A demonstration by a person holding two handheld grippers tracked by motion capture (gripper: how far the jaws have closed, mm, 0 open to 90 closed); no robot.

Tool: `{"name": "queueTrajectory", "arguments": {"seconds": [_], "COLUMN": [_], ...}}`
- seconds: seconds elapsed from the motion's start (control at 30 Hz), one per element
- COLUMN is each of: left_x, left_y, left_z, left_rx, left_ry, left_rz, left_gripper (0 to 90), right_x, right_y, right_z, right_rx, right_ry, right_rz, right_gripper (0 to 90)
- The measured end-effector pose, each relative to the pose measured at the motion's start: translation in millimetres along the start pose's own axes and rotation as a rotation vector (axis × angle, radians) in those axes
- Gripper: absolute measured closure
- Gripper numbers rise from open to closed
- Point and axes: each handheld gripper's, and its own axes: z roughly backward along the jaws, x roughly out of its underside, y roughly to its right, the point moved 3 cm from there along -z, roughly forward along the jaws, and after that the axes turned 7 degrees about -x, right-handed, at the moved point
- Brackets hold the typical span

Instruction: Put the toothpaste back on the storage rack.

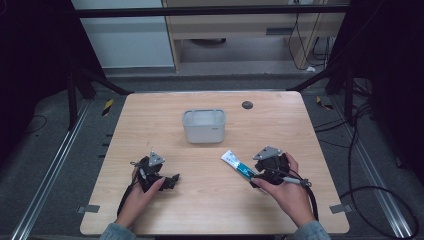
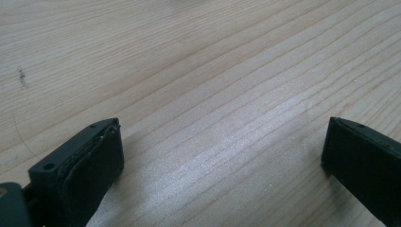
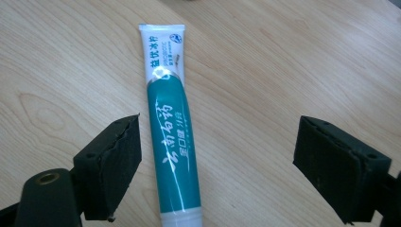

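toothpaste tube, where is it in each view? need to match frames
High view: toothpaste tube lies right of centre, at the right tool.
Left gripper view: not in it.
Right gripper view: centre, between the open jaws, nearer the left one.
Shared landmark: wooden tabletop.

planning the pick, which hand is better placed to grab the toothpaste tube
Right. The right claw is open with the toothpaste tube lying between its jaws, nearer one. The left claw is open over bare table.
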Motion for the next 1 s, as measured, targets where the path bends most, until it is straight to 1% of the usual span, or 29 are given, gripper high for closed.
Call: {"name": "queueTrajectory", "arguments": {"seconds": [0.07,0.1,0.13,0.33,0.43,0.47,0.5,0.53,0.57,0.67,0.7,0.73,0.83,1.0], "left_x": [0.0,-0.1,-0.1,-0.1,-0.1,-0.1,0.0,0.0,0.0,0.0,0.0,0.0,0.0,-0.1], "left_y": [0.0,0.0,0.0,0.1,0.1,0.1,0.1,0.1,0.1,0.1,0.1,0.1,0.1,0.1], "left_z": [0.0,-0.1,-0.1,-0.1,0.0,0.0,0.0,0.0,0.0,0.0,0.0,0.0,0.0,0.0], "left_rx": [0.0,0.001,0.001,0.001,0.002,0.002,0.002,0.002,0.002,0.002,0.002,0.002,0.002,0.002], "left_ry": [0.0,0.0,0.0,0.0,0.0,0.0,0.0,0.0,0.0,0.0,0.0,0.0,0.0,0.0], "left_rz": [0.0,-0.001,-0.001,-0.001,-0.001,-0.001,-0.001,-0.001,-0.001,-0.001,-0.001,-0.001,-0.001,-0.001], "left_gripper": [0.0,0.0,0.0,0.0,0.0,0.0,0.0,0.0,0.0,0.0,0.0,0.0,0.0,0.0], "right_x": [-2.4,-7.0,-9.4,-20.2,-26.2,-26.2,-31.0,-31.0,-35.0,-37.4,-38.9,-39.7,-41.2,-42.5], "right_y": [-0.4,-1.1,-1.5,-4.6,-5.9,-5.9,-6.3,-6.3,-6.0,-4.9,-3.3,-1.5,2.2,3.3], "right_z": [-1.1,-2.8,-3.4,-10.2,-11.7,-11.7,-12.6,-12.6,-14.8,-18.1,-21.0,-22.3,-24.2,-27.5], "right_rx": [-0.002,-0.006,-0.009,-0.04,-0.057,-0.057,-0.066,-0.066,-0.072,-0.079,-0.084,-0.086,-0.1,-0.107], "right_ry": [-0.009,-0.021,-0.021,-0.056,-0.064,-0.064,-0.068,-0.068,-0.074,-0.088,-0.1,-0.098,-0.101,-0.132], "right_rz": [0.007,0.012,0.009,0.017,0.019,0.019,0.022,0.022,0.025,0.024,0.017,0.015,-0.009,-0.017], "right_gripper": [17.6,20.4,22.1,28.1,34.1,34.1,36.1,36.1,38.2,38.8,39.0,38.7,38.3,37.6]}}
